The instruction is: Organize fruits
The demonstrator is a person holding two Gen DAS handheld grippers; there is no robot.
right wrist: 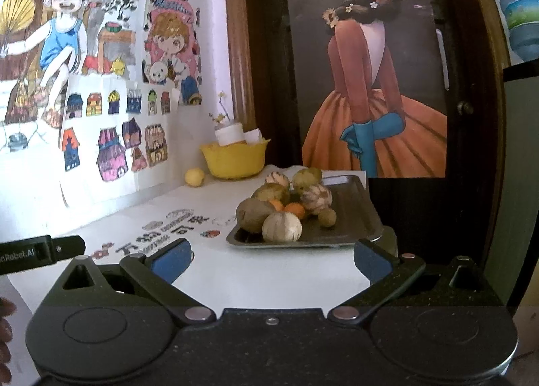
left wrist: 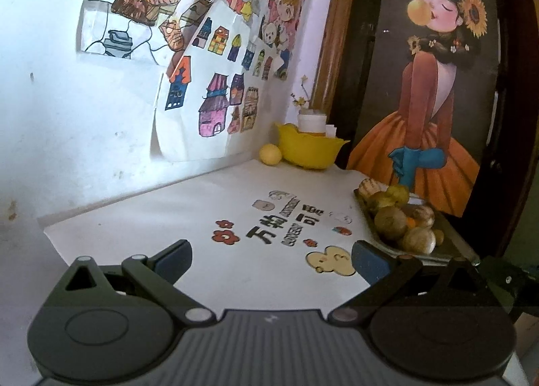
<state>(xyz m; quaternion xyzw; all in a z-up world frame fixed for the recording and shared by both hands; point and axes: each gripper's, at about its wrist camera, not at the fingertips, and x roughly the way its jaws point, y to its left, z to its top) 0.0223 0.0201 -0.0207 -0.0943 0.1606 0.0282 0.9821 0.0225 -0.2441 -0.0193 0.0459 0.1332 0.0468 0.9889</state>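
Observation:
A dark metal tray [right wrist: 353, 214] on the white table holds a heap of several fruits [right wrist: 279, 207]: brownish-green round ones, pale striped ones and small orange ones. In the left wrist view the same tray [left wrist: 451, 244] with its fruits [left wrist: 397, 217] lies at the right. A yellow bowl [right wrist: 235, 160] [left wrist: 308, 150] stands at the back with a loose yellow fruit [right wrist: 194, 177] [left wrist: 270, 154] beside it. My right gripper [right wrist: 271, 259] is open, just short of the tray's near edge. My left gripper [left wrist: 271, 259] is open above the printed mat, left of the tray. Neither holds anything.
White cups and a small flower sprig [right wrist: 232, 129] sit in or behind the yellow bowl. Drawings [left wrist: 209, 82] cover the wall on the left, and a large painted panel [right wrist: 370, 82] stands behind the tray. The table [left wrist: 134, 227] carries printed stickers [left wrist: 286, 224]. The left gripper's body [right wrist: 40, 251] shows at left.

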